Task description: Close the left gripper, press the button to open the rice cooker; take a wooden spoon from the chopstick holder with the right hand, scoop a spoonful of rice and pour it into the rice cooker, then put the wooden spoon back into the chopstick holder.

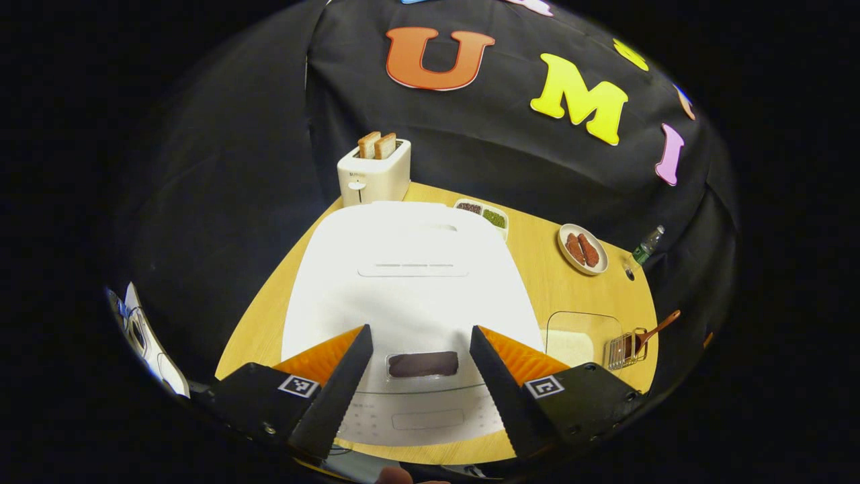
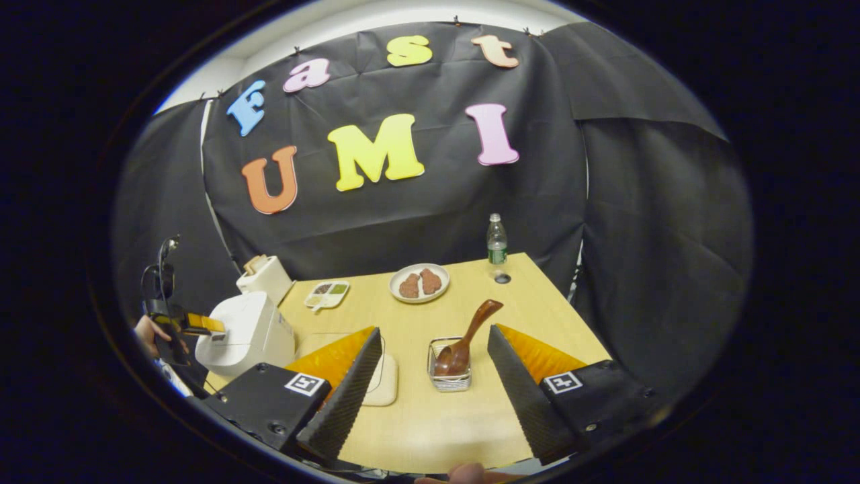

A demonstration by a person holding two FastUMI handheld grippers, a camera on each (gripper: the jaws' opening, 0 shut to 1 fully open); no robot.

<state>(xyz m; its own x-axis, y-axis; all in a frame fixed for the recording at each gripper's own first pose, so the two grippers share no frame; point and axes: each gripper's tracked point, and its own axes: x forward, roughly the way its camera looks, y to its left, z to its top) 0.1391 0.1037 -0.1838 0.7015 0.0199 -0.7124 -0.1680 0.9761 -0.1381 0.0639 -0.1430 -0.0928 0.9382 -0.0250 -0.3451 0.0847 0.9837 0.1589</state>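
Note:
The white rice cooker (image 1: 410,269) sits shut right below my left gripper (image 1: 419,329), which is open. Its dark button (image 1: 423,364) lies between the two fingers, untouched. At the right stand a clear rice container (image 1: 578,336) and a wire chopstick holder (image 1: 625,349) with the wooden spoon (image 1: 655,329) in it. In the right gripper view, my right gripper (image 2: 433,329) is open and empty, hovering short of the chopstick holder (image 2: 450,370). The wooden spoon (image 2: 470,333) leans to the right in it. The rice cooker (image 2: 248,329) is at the left, with the left gripper (image 2: 195,325) over its front.
A toaster (image 1: 373,171) with two slices stands behind the cooker. A divided dish (image 1: 484,215) of beans, a plate (image 1: 583,249) with brown pieces and a bottle (image 1: 648,243) sit along the table's far side. A hand (image 2: 144,329) holds the left gripper.

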